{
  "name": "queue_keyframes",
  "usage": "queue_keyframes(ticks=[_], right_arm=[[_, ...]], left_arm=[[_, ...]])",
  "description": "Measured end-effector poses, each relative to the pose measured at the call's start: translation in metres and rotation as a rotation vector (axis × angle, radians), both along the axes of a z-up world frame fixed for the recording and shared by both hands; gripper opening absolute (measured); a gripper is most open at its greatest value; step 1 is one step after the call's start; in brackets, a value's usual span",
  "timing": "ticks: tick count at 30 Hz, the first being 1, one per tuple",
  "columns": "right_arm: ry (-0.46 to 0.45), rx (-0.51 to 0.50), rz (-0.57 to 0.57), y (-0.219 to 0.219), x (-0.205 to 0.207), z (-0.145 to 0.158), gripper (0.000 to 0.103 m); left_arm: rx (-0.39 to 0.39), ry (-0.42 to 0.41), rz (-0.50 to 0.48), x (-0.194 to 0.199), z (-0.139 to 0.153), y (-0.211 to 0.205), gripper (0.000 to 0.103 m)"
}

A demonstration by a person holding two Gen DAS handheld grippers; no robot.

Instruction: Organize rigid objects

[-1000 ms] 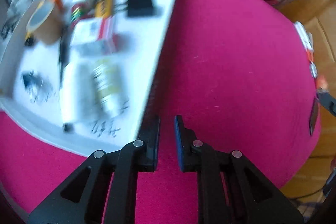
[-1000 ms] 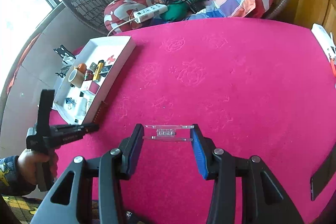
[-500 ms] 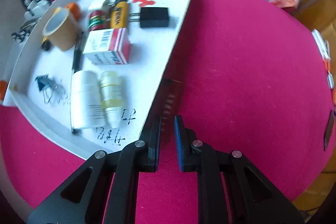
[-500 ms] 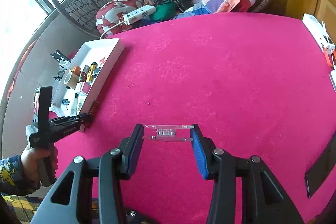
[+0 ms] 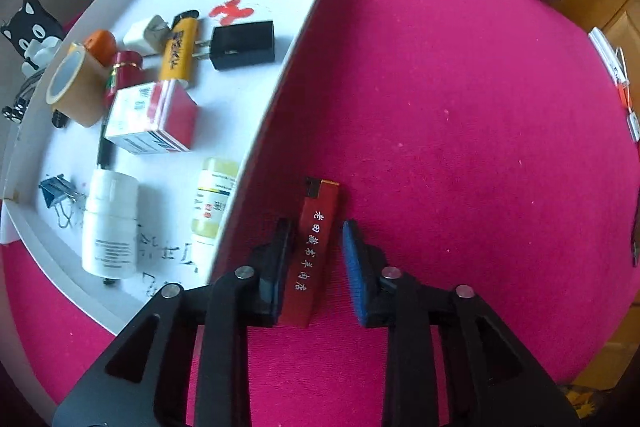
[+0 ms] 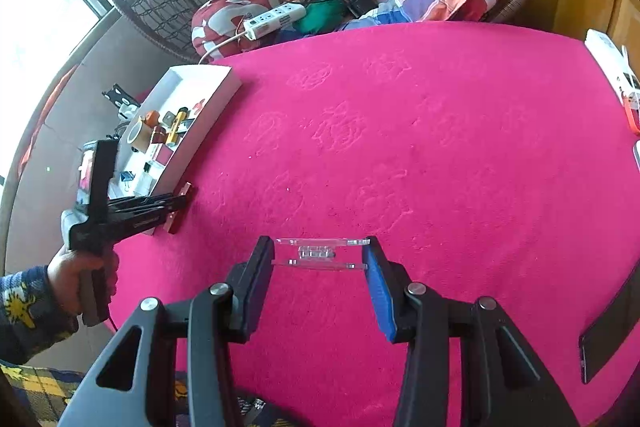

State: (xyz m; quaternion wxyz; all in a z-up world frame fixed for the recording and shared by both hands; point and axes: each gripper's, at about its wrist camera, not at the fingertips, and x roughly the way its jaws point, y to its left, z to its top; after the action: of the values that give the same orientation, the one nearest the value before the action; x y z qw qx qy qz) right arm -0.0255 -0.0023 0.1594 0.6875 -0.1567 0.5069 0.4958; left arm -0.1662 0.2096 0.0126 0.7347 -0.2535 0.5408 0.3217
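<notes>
A flat dark-red box with white characters [image 5: 312, 247] lies on the pink tablecloth beside the right wall of the white tray [image 5: 280, 87]. My left gripper [image 5: 318, 243] is open around it, jaws on either side with a gap at the right; it also shows in the right wrist view [image 6: 176, 205]. My right gripper [image 6: 320, 253] is shut on a clear plastic piece [image 6: 318, 253] and holds it above the cloth near the table's front.
The tray holds a tape roll [image 5: 74, 87], a red and white box [image 5: 152, 117], a yellow lighter [image 5: 180, 53], a black charger [image 5: 244, 45], two bottles [image 5: 110, 227] and a binder clip [image 5: 56, 189]. A phone [image 6: 612, 327] lies at the right edge.
My left gripper, shut before, has opened its jaws, and the dark-red box now lies between them on the cloth. My right gripper keeps hold of the clear piece.
</notes>
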Motion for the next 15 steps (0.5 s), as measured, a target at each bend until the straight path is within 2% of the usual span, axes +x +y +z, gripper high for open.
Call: queue_keyframes(ticks=[4, 5, 6, 9, 12, 15], right_arm=[[-0.004, 0.000, -0.009, -0.003, 0.003, 0.001, 0.045], [-0.003, 0.001, -0.014, -0.004, 0.004, 0.001, 0.045], [-0.002, 0.002, -0.018, -0.005, 0.005, 0.001, 0.045], [-0.007, 0.022, -0.022, -0.005, 0.006, 0.007, 0.045], [-0.048, 0.060, -0.016, -0.001, 0.005, 0.023, 0.045], [-0.091, 0.128, -0.010, 0.007, 0.004, 0.052, 0.045]], left_arm=[[0.034, 0.018, -0.025, 0.006, -0.003, -0.004, 0.030], [0.039, 0.028, -0.036, 0.009, -0.003, -0.005, 0.028], [0.037, 0.027, -0.046, 0.008, -0.002, -0.007, 0.018], [0.035, 0.024, -0.069, 0.014, 0.001, -0.013, 0.016], [0.062, -0.048, -0.060, 0.007, 0.024, -0.020, 0.016], [0.106, -0.155, -0.028, -0.013, 0.068, -0.020, 0.016]])
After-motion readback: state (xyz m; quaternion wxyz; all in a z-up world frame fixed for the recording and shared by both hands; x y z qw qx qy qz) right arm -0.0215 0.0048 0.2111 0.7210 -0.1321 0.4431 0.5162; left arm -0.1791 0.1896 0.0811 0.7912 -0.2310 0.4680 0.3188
